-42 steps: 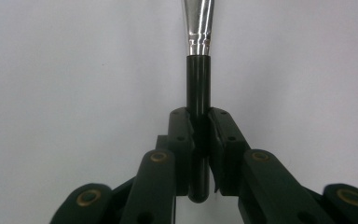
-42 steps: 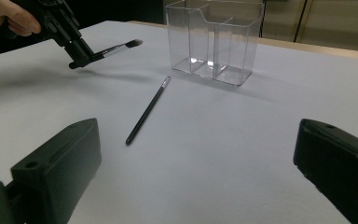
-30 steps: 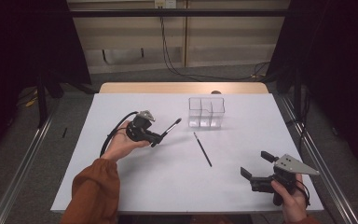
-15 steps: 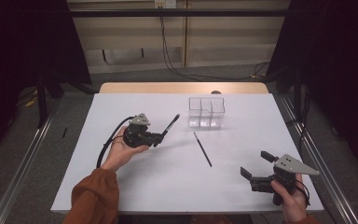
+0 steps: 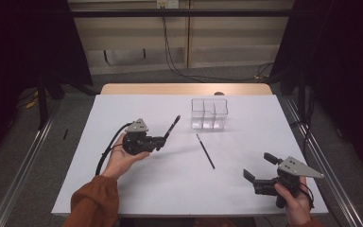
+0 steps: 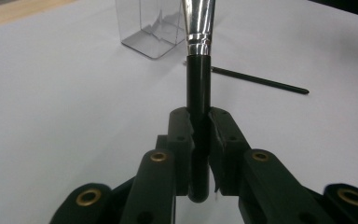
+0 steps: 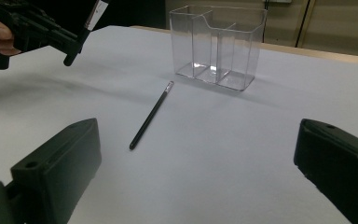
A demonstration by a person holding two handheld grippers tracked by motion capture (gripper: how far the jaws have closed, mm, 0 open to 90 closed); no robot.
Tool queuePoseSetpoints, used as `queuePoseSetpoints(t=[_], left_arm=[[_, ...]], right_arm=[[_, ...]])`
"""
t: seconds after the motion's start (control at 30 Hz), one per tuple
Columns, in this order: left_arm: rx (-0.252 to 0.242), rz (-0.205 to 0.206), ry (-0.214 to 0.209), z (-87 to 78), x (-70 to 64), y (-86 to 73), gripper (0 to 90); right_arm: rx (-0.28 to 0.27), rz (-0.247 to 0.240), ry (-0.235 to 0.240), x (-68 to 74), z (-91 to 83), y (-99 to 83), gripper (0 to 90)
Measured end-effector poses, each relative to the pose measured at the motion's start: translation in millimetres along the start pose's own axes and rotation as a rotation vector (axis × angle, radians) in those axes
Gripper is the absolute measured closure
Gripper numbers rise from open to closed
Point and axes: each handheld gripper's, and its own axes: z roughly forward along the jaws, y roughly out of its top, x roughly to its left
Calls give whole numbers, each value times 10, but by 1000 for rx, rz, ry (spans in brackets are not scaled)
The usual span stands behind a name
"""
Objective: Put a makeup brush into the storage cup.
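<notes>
Item: makeup brush [image 6: 198, 70], black handle with silver ferrule, clamped near its butt end between the jaws of the left tool [image 5: 157, 141], held off the white surface [image 5: 146, 189] to the near left of the clear organizer [image 5: 209, 113] and angled toward it. Item: thin black pencil-like stick [image 5: 205, 151], lying flat on the surface just in front of the organizer, free of both tools. Item: right tool [image 5: 260, 166], jaws wide apart and empty, well apart from the organizer at the near right. Risks, as judged: the grip sits low on a long handle, so the brush may pivot or slip when tipped upright; a head arriving off-line may strike the organizer's rim or a divider and shove the light container; a low sweep may knock the stick.
</notes>
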Motion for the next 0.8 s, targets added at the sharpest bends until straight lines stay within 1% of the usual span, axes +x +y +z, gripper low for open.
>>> queuePoseSetpoints(t=[0.03,0.1,0.13,0.17,0.23,0.27,0.33,0.37,0.4,0.43,0.47,0.6,0.67,0.73,0.77,0.8], left_arm=[[-5,-2,7,-10,0,-7,798],[-20,-18,2,-21,-16,-21,798],[-27,-15,9,-31,-30,-23,799],[-38,-20,3,-40,-41,-26,798],[-50,-14,6,-61,-74,-25,798],[-56,-18,0,-73,-83,-22,798],[-66,-21,7,-98,-124,-19,798],[-67,-27,2,-110,-142,-21,798],[-73,-22,8,-127,-155,-25,798],[-78,-25,5,-141,-171,-28,798],[-85,-17,11,-160,-186,-34,799],[-110,-18,24,-238,-232,-39,798],[-121,-33,28,-264,-246,-48,798],[-124,-31,28,-279,-289,-71,798],[-134,-42,18,-280,-310,-88,798],[-137,-29,25,-284,-342,-97,798]], right_arm=[[-1,0,1,0,0,1,0],[-4,1,0,3,1,2,0],[-4,0,1,4,1,2,0],[-5,0,2,5,2,2,0],[-7,-1,3,5,1,3,0],[-8,-4,4,3,2,3,0],[-10,-1,5,7,4,3,0],[-11,-4,6,6,5,3,0],[-12,-3,8,9,5,5,0],[-12,-2,9,10,6,5,0],[-13,-3,11,10,6,5,0],[-20,2,14,12,7,8,0],[-23,12,18,14,12,9,0],[-30,15,21,22,13,14,0],[-30,13,23,26,13,15,0],[-29,9,26,28,14,15,0]])
